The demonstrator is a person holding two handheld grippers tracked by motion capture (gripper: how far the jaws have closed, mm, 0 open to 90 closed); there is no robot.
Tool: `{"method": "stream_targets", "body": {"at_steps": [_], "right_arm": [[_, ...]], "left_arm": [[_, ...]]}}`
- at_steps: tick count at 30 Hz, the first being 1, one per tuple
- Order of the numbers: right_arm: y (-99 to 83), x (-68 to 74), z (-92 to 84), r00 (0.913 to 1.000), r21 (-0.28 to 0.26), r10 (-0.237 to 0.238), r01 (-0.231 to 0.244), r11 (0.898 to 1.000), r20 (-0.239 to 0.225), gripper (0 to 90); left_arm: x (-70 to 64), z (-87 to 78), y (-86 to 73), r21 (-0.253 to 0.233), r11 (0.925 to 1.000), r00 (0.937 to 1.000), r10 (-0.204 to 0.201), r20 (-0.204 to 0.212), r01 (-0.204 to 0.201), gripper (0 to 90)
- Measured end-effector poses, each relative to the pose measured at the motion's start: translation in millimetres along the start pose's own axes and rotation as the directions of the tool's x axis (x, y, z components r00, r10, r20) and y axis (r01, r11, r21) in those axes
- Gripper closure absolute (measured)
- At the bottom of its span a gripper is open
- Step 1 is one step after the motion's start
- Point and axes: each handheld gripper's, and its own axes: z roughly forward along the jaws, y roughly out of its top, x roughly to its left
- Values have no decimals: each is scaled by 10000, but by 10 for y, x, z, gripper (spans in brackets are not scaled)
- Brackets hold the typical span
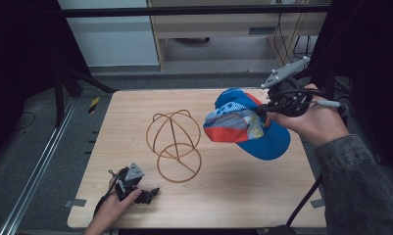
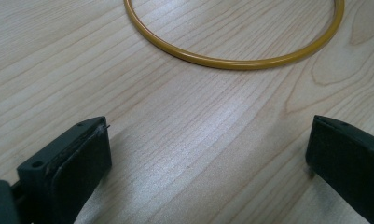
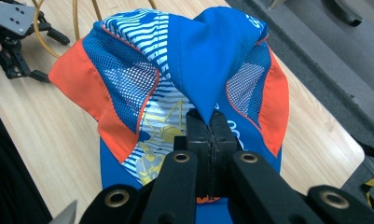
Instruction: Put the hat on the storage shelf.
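A blue, orange and white mesh cap (image 1: 243,125) hangs in the air over the right half of the wooden table (image 1: 233,196). My right gripper (image 1: 266,111) is shut on a pinched fold of the cap's blue crown (image 3: 208,60), jaws pressed together on the cloth (image 3: 211,122). A yellow wire hat frame (image 1: 173,139) stands on the table's middle, its round base ring (image 2: 231,60) lying flat. My left gripper (image 1: 147,192) rests on the table near the front left, jaws wide apart with only bare wood between them (image 2: 208,154).
The left gripper and its hand (image 3: 12,39) lie beyond the cap in the right gripper view. A dark floor (image 1: 32,147) and metal rail border the table's left side. A cabinet (image 1: 223,24) stands behind the table.
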Motion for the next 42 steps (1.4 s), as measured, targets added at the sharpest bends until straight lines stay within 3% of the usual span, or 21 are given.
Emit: {"method": "stream_targets", "body": {"at_steps": [9, 16, 23, 28, 42], "right_arm": [[132, 7, -118, 9997, -227, -167, 171, 9996, 168, 900], [249, 85, -81, 9993, -462, -367, 372, 9982, 123, 900], [511, 175, -49, 9982, -990, -586, 575, 9934, -90, 900], [744, 248, 53, 9963, -1125, -841, 813, 9903, -204, 900], [1288, 459, 428, 9847, -817, -1661, 1616, 9835, -525, 900]], "left_arm": [[-1, -1, -1, 4, 10000, 10000, 3, 2, -3, 0], [-1, -1, -1, 5, 10000, 10000, 7, 2, -7, 0], [0, 0, -1, -6, 10000, 10000, 3, -10, -3, 0], [0, -2, -1, 9, 10000, 10000, 25, -7, -25, 0], [-5, -2, -2, -2, 10000, 10000, 17, -14, -17, 0]]}}
